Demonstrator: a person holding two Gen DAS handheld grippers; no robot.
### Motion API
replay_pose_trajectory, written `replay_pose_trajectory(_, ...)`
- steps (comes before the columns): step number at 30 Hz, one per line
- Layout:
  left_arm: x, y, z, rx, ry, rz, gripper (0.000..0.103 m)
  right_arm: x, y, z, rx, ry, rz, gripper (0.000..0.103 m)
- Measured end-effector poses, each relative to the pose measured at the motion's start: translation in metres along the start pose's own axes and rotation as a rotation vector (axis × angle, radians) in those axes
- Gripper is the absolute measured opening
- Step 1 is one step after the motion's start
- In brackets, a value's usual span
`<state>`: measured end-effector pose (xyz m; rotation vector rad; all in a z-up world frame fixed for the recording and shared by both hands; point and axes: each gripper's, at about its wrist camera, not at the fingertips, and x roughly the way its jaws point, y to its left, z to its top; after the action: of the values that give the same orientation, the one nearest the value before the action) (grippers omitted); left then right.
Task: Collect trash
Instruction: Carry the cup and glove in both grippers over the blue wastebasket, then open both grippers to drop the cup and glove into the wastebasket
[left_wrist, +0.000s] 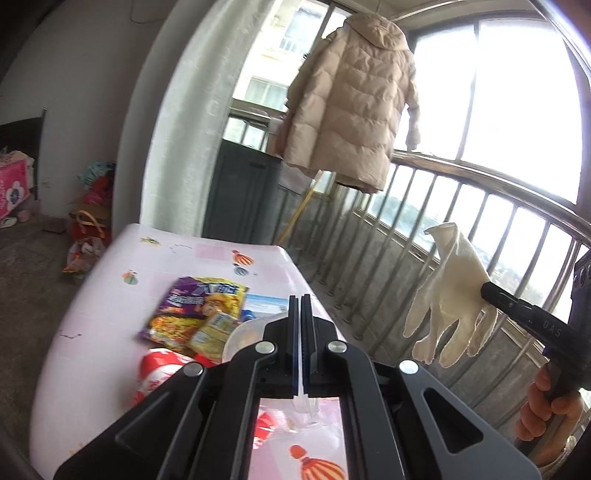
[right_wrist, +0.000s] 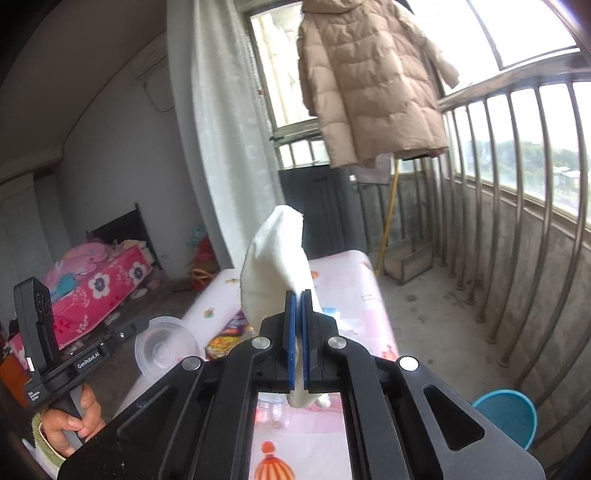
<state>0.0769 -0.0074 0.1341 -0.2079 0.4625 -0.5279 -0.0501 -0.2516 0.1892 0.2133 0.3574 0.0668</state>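
My left gripper is shut on the rim of a clear plastic container. The right wrist view shows that container hanging off the left gripper above the table's near left corner. My right gripper is shut on a white glove, which sticks up past its blue pads. In the left wrist view the same glove dangles fingers down from the right gripper, off the table's right side. A purple and yellow snack packet and a red and white wrapper lie on the pink table.
A blue bucket stands on the balcony floor at the lower right, by the metal railing. A beige padded coat hangs overhead. A yellow-handled dustpan leans beyond the table. A bed with pink bedding sits far left.
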Motion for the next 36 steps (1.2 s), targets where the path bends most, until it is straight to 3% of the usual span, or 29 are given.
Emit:
replay_pose_trajectory(7, 0.127, -0.094, -0.001, 0.071, 0.301, -0.228, 0.0, -0.006, -0.094, -0.028, 0.171, 0.071, -0.274, 0.001)
replay_pose_trajectory(14, 0.261, -0.205, -0.062, 0.149, 0.621, -0.322, 0.001, -0.002, -0.202, -0.078, 0.417, 0.186, -0.441, 0.001)
replay_pose_trajectory(22, 0.381, -0.31, -0.14, 0.198, 0.845, -0.411, 0.001, 0.026, -0.314, -0.128, 0.642, 0.276, -0.571, 0.004)
replay_pose_trajectory(24, 0.402, -0.326, -0.161, 0.206, 0.905, -0.434, 0.016, 0.038, -0.338, -0.147, 0.718, 0.315, -0.571, 0.009)
replay_pose_trajectory(25, 0.414, -0.333, -0.172, 0.208, 0.935, -0.42, 0.041, 0.046, -0.351, -0.16, 0.763, 0.336, -0.556, 0.022)
replay_pose_trajectory(26, 0.42, -0.33, -0.18, 0.2, 0.946, -0.398, 0.055, 0.051, -0.36, -0.173, 0.804, 0.361, -0.547, 0.032)
replay_pose_trajectory(27, 0.424, -0.331, -0.185, 0.191, 0.943, -0.377, 0.056, 0.056, -0.368, -0.184, 0.83, 0.393, -0.571, 0.045)
replay_pose_trajectory(29, 0.425, -0.33, -0.189, 0.182, 0.946, -0.356, 0.058, 0.059, -0.376, -0.202, 0.843, 0.44, -0.648, 0.046)
replay_pose_trajectory(32, 0.414, -0.321, -0.182, 0.159, 0.932, -0.387, 0.063, 0.049, -0.372, -0.213, 0.88, 0.401, -0.642, 0.046)
replay_pose_trajectory(36, 0.392, -0.311, -0.161, 0.194, 0.84, -0.398, 0.069, 0.035, -0.362, -0.203, 0.865, 0.351, -0.658, 0.046)
